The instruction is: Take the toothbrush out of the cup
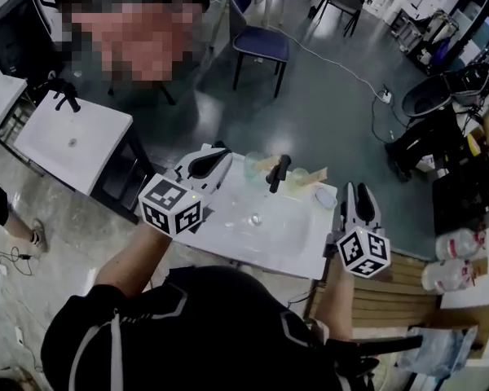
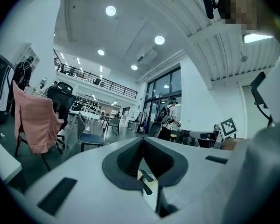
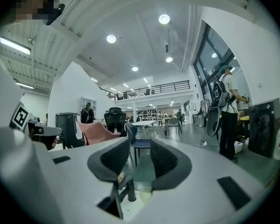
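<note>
left claw [image 1: 222, 158] pinched together on nothing, right claw [image 1: 357, 192] apart and empty, both by the white desk [image 1: 287, 236].

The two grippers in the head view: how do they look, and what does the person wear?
The left gripper and the right gripper both have smooth white shells with dark grey, rounded jaw pads. The left one's cube and the right one's cube are white with black square markers. The person wears a black short-sleeved top with pale lines.
</note>
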